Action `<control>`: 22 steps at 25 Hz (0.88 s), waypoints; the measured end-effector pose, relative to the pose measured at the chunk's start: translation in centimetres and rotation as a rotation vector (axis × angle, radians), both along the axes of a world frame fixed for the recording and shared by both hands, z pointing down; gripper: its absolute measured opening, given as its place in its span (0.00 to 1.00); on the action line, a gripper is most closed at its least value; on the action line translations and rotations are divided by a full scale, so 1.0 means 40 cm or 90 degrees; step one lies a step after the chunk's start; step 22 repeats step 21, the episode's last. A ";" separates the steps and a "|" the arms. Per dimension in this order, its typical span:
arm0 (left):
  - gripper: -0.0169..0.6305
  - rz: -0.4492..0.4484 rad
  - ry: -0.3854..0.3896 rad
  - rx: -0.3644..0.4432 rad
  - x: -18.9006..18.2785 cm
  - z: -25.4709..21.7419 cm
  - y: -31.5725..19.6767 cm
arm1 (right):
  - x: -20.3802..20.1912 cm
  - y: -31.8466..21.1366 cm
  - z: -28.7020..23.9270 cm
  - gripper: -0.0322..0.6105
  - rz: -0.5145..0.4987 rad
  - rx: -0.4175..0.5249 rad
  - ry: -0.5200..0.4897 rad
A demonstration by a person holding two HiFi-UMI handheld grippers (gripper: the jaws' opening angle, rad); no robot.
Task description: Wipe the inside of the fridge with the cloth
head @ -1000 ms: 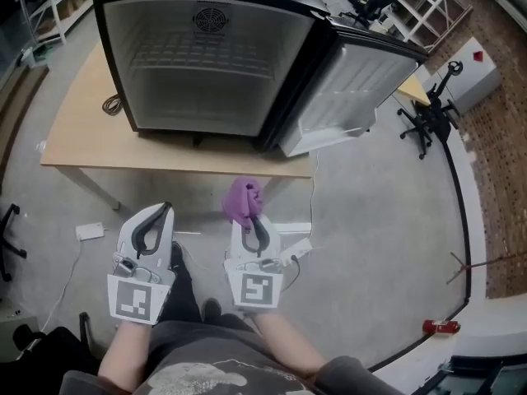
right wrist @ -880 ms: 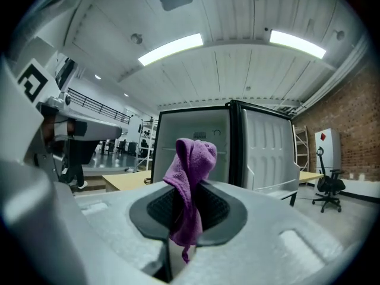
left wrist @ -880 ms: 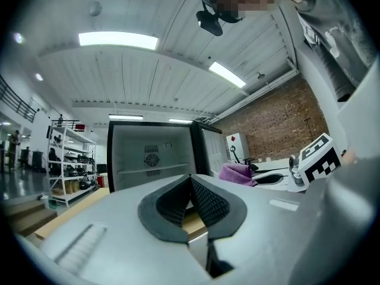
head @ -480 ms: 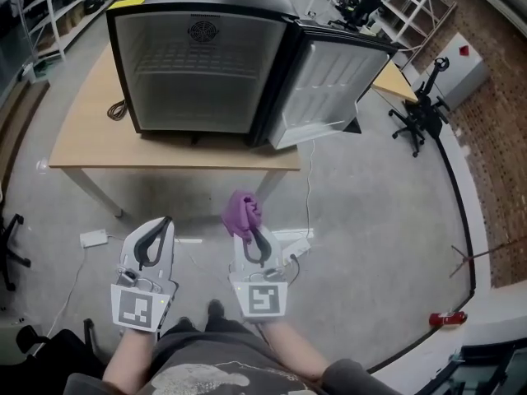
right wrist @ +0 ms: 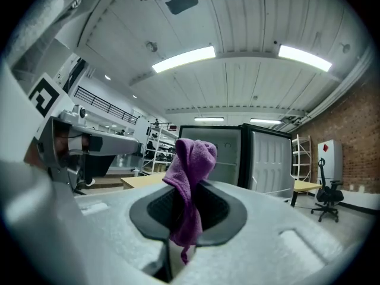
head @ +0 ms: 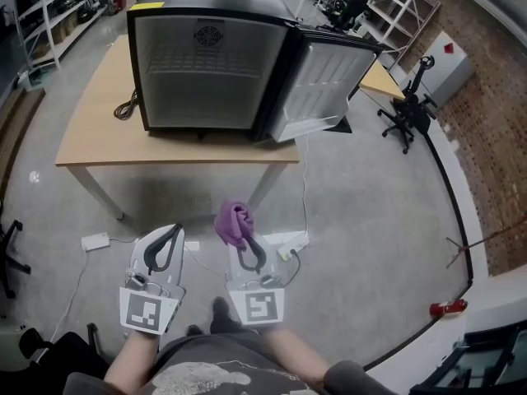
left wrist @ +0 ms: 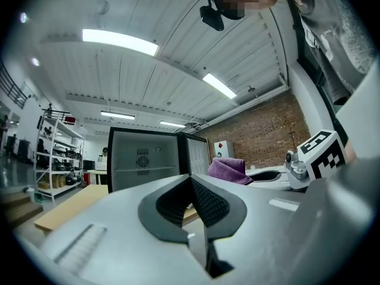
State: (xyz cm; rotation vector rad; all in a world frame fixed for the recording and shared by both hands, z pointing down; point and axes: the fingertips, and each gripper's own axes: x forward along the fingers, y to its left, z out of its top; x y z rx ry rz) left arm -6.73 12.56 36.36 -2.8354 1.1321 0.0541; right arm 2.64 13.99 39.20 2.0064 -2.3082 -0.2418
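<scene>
- Wooden tabletop [head: 95, 134] fills the upper left of my head view, well apart from both grippers.
- On it stands the black fridge [head: 206, 72], its door [head: 325, 81] swung open to the right.
- My left gripper [head: 168, 235], lower left, has its jaws pressed together on nothing.
- My right gripper [head: 244, 241], just beside it, pinches the purple cloth [head: 233, 223], which bunches above the jaws.
</scene>
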 end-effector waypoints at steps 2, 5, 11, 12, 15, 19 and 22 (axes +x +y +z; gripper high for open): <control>0.05 0.000 0.004 0.003 -0.018 -0.001 0.015 | -0.020 0.014 0.000 0.11 0.002 -0.001 0.006; 0.05 0.000 0.011 0.009 -0.040 -0.002 0.036 | -0.048 0.035 0.003 0.11 0.003 -0.002 0.009; 0.05 0.002 0.014 0.010 -0.063 0.004 0.091 | -0.088 0.091 0.015 0.11 -0.004 -0.012 0.025; 0.05 0.002 0.015 0.009 -0.070 0.005 0.099 | -0.096 0.098 0.018 0.11 -0.006 -0.013 0.027; 0.05 0.003 0.017 0.002 -0.093 0.005 0.117 | -0.123 0.119 0.018 0.11 -0.009 -0.015 0.027; 0.05 0.001 0.020 0.003 -0.116 0.000 0.133 | -0.153 0.143 0.019 0.11 -0.015 -0.019 0.030; 0.05 0.002 0.020 0.007 -0.124 -0.003 0.144 | -0.164 0.157 0.018 0.11 -0.016 -0.017 0.032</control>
